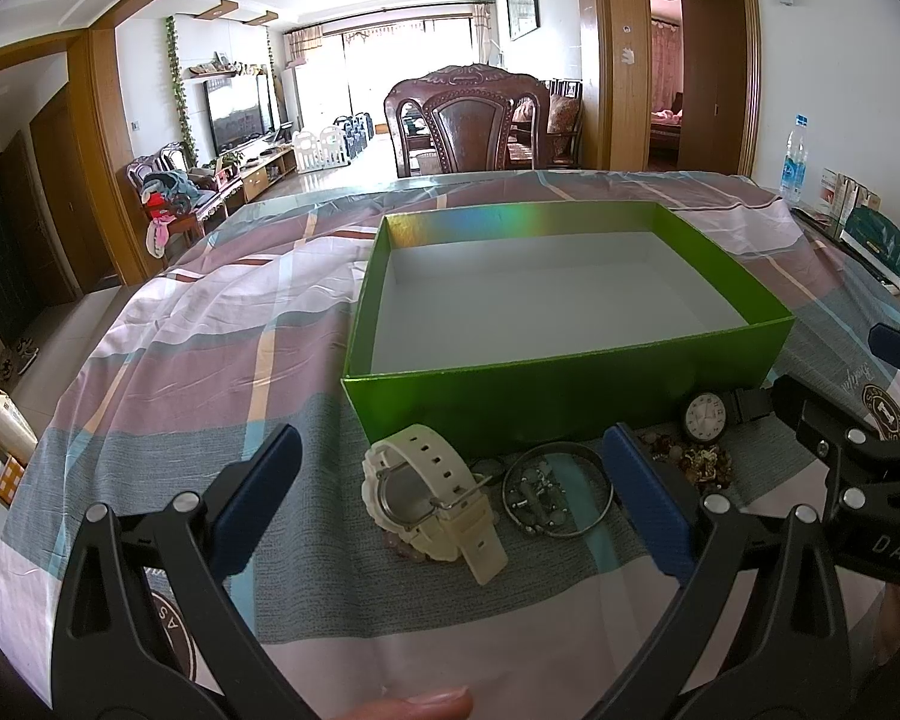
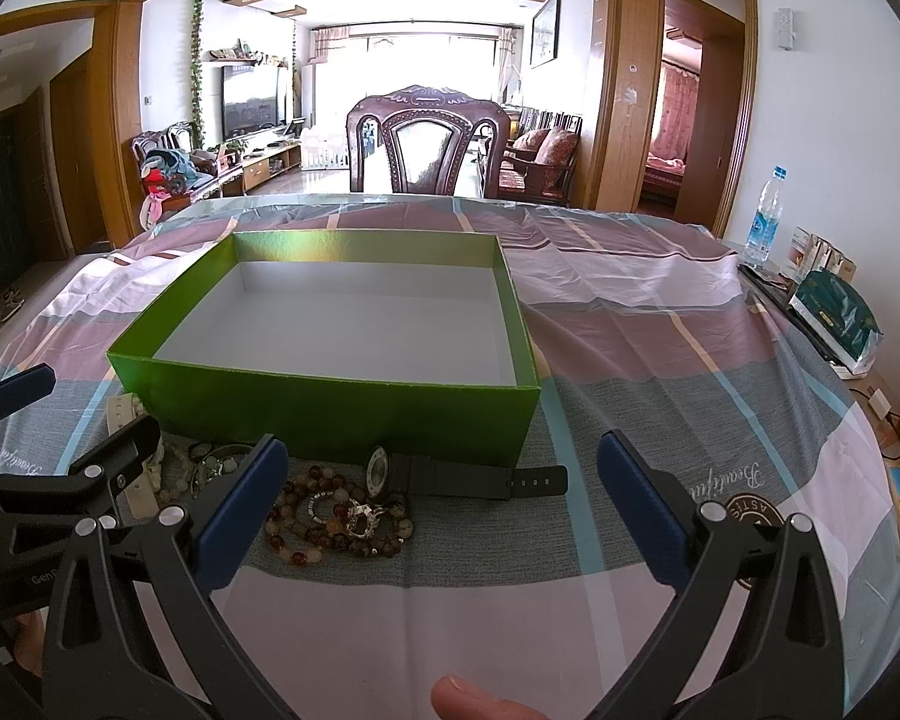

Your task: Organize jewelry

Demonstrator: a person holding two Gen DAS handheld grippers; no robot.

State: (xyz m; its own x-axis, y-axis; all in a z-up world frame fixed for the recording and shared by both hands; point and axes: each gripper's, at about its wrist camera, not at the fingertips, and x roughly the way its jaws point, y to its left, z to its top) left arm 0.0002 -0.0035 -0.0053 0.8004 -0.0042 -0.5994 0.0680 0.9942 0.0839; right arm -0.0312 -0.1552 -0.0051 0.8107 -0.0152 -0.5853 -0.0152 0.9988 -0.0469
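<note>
Squarely between left gripper (image 1: 456,504) fingers: white watch (image 1: 432,501)

White watch (image 1: 429,495), silver bangle (image 1: 558,492), black watch (image 2: 450,474), bead bracelets (image 2: 330,519) lying before open green box (image 1: 570,402).

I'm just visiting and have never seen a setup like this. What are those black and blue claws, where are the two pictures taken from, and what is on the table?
No robot here: a person holds a two-finger clamp in each hand, each with a wide-angle camera looking along its fingers. One picture is from the left gripper, the other from the right gripper. Both are open and hold nothing.

On the checked pink and grey tablecloth stands an open green cardboard box, nothing visible inside. In front of it lie a cream plastic wristwatch, a thin silver bangle, a black-strapped wristwatch and brown beaded bracelets.
</note>
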